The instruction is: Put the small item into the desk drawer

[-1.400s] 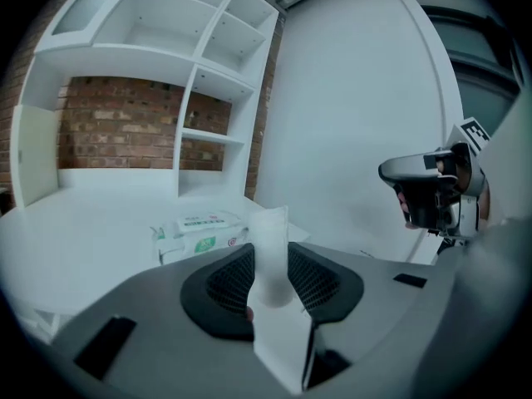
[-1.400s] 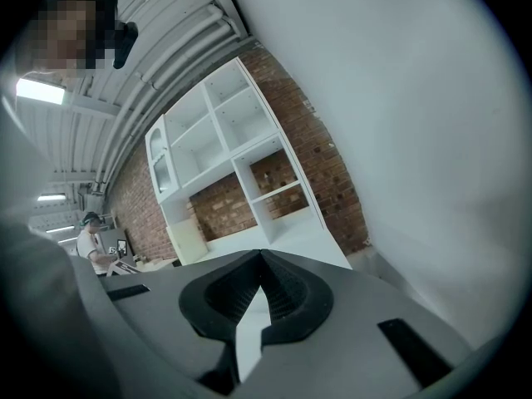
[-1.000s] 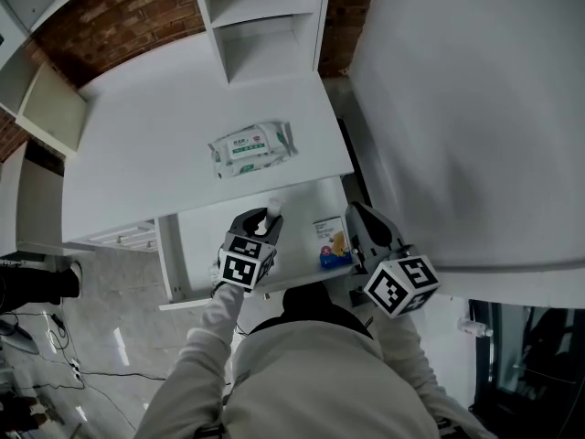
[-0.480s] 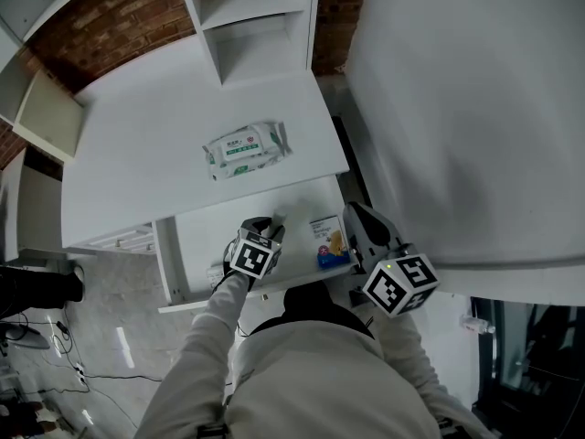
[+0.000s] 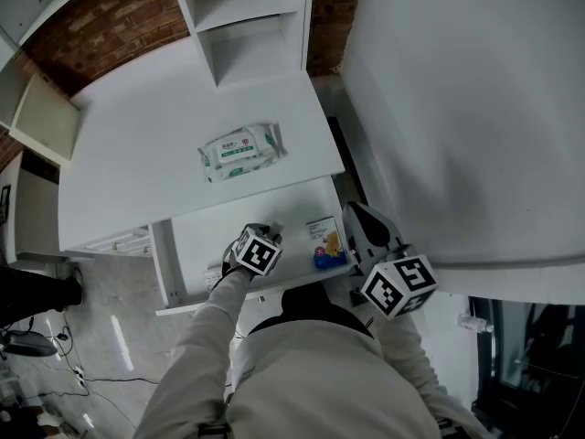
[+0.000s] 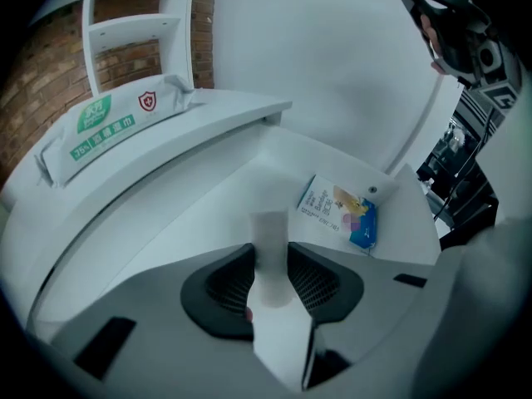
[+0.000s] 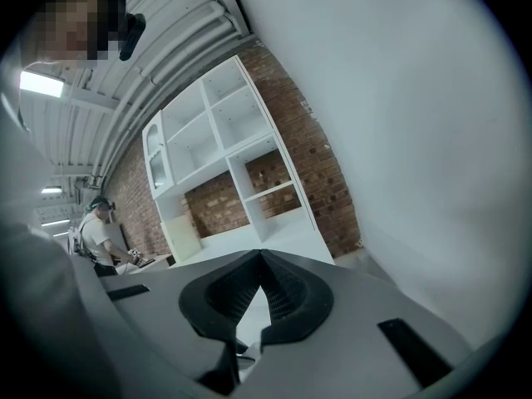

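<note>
Under the white desk [image 5: 155,144] the drawer [image 5: 203,236] stands pulled out. My left gripper [image 5: 263,234] hangs low over the drawer's middle, shut on a small white tube [image 6: 270,252]. The tube stands upright between the pads and juts past the fingertips over the drawer floor [image 6: 191,223]. A blue and yellow printed packet [image 5: 322,243] lies flat in the drawer's right part, also in the left gripper view as the packet [image 6: 339,213]. My right gripper [image 5: 355,213] stays at the drawer's right end, shut and empty, pointing away toward the shelves [image 7: 237,165].
A pack of wet wipes [image 5: 239,151] lies on the desktop behind the drawer. A white shelf unit [image 5: 247,26] stands at the desk's back, a big white panel [image 5: 457,108] to the right. An open side cabinet [image 5: 41,108] is at the left. Cables [image 5: 55,373] trail on the floor.
My left gripper has tipped forward and sunk lower into the drawer with the tube. The right gripper has stayed where it was.
</note>
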{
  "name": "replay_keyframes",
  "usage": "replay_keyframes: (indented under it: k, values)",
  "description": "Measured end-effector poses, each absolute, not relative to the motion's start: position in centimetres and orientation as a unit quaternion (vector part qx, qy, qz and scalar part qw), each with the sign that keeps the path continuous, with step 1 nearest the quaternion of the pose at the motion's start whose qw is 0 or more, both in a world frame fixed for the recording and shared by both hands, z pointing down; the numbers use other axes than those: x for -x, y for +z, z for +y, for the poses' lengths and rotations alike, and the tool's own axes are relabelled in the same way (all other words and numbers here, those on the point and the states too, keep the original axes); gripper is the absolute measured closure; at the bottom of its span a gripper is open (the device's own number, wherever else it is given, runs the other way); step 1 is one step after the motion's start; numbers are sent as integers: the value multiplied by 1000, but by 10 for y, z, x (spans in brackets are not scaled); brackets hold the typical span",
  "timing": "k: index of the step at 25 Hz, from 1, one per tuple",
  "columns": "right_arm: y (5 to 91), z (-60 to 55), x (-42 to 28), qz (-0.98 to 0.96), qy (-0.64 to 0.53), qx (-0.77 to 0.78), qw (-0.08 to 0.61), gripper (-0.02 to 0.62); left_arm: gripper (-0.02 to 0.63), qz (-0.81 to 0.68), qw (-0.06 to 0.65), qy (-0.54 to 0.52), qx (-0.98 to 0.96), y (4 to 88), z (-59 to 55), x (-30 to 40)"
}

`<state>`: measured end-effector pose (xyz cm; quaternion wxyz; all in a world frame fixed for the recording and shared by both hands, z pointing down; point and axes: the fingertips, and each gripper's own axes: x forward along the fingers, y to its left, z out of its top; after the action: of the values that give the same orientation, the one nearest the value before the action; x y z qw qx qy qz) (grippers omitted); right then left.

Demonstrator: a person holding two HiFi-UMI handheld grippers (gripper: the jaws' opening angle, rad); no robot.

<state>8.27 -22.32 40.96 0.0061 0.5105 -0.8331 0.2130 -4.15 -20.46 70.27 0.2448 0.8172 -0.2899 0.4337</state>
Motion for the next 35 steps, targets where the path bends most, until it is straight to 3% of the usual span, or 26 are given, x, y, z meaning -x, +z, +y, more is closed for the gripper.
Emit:
replay_keyframes:
  k: [25, 30, 35]
  values:
    - [411, -229, -89, -831, 230, -506, 0, 568, 461, -258, 263, 507, -779, 749, -195, 45]
    - [414, -232, -87, -834, 233, -501, 1, 568, 416, -275, 267, 467, -797, 723, -204, 39]
    - [412, -233, -80, -837, 235, -494, -9, 568, 417, -326, 225, 395, -829, 660, -228, 40]
